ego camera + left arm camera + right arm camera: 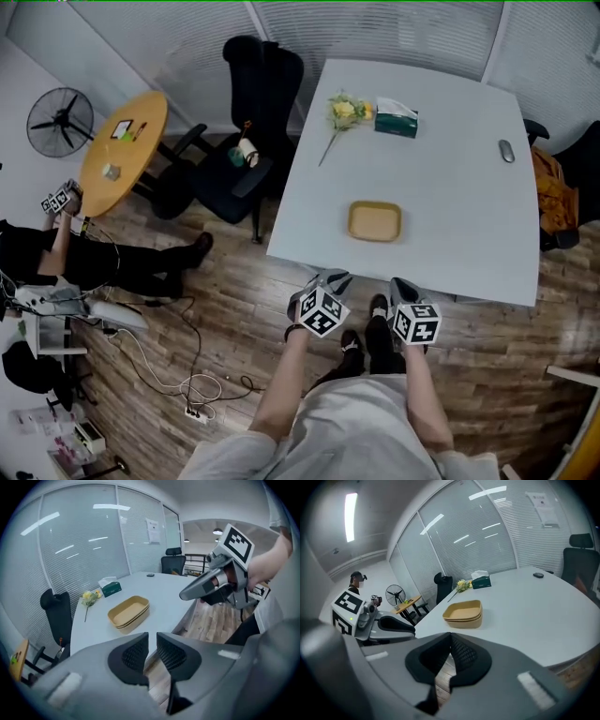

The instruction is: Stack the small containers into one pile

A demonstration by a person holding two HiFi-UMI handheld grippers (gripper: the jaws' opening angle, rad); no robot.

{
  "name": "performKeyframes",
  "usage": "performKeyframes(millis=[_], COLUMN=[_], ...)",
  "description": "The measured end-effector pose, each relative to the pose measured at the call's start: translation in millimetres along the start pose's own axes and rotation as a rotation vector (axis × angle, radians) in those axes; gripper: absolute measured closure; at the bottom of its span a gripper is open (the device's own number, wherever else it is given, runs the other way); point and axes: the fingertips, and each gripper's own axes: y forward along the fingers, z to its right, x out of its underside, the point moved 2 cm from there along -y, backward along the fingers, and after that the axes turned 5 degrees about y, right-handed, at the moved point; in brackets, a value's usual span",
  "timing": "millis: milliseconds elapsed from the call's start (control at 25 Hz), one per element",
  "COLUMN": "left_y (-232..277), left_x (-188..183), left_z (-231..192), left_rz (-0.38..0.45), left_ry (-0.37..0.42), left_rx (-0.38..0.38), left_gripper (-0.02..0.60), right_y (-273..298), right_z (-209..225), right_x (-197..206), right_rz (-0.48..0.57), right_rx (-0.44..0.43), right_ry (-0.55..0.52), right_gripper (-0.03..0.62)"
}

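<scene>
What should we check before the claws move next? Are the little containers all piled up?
1. Containers in one pile: ok. The containers sit nested on the table.
2. No loose container left: ok. Only a flower, a tissue box and a small dark thing share the table.
3. Left claw empty: ok. Jaws slightly apart, nothing between.
4. Right claw empty: ok. Jaws together, nothing held.
5. Claws clear of the pile: ok. Both hang off the table's near edge.

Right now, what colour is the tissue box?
The tissue box is dark green; head view shows it best.
</scene>
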Motion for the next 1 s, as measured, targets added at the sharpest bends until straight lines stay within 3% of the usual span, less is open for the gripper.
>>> performKeyframes(millis=[200,320,1000], left_y=[-18.8,-30.2,-47.0], left_x=[-0.7,-1.8,12.1], left_z=[2.0,3.4,11.3], left_rz=[0.121,0.175,0.267], left_ry=[-0.184,-0.257,-0.417], left_rx=[-0.06,-0.087,-0.093], left_gripper=[0.523,0.523,0.525], right_y=[-14.9,-16.1,-11.4], right_z=[-21.5,-29.3,-38.2], right_x=[13.3,21.4,19.7], right_rz=[0.049,0.056,0.102], right_rx=[-0.001,-0.005,0.02], right_ry=[0.015,0.004,-0.029], right_gripper=[0.594,0.594,0.594])
